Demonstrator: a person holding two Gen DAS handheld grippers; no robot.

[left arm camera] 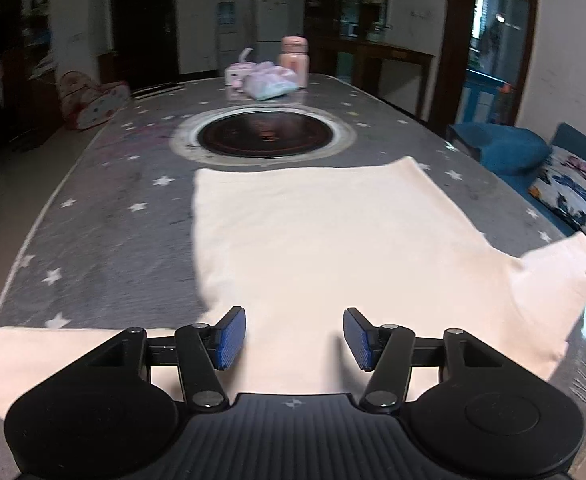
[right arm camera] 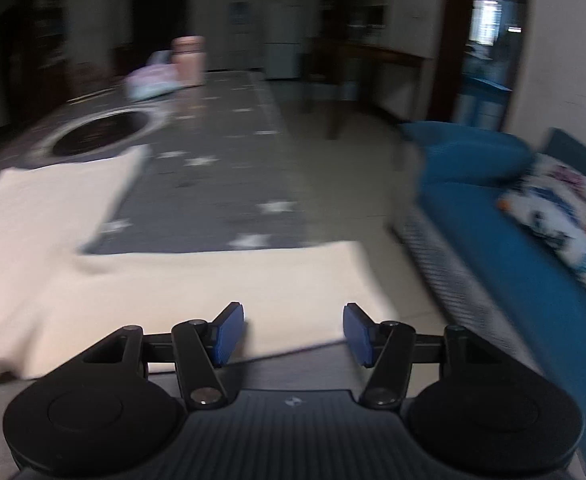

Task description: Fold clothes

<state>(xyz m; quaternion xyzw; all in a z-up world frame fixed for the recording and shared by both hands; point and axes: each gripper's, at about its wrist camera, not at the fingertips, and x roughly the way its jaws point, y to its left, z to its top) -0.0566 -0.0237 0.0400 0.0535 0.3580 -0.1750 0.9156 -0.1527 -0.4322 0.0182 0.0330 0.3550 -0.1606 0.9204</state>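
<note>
Cream cotton T-shirt (left arm camera: 313,240) lies flat on the grey star-patterned tablecloth (left arm camera: 113,208); left gripper (left arm camera: 295,338) and right gripper (right arm camera: 293,334) hover with jaws apart, empty. Folding seems barely begun; next, pinch a sleeve edge.

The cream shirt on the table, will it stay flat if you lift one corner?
Probably not. The cream shirt lies limp and thin on the table, so it would likely droop. Its sleeve looks soft, so it might slide easily.

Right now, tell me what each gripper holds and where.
Nothing is held. The left gripper and right gripper are both open above the cream shirt.
</note>
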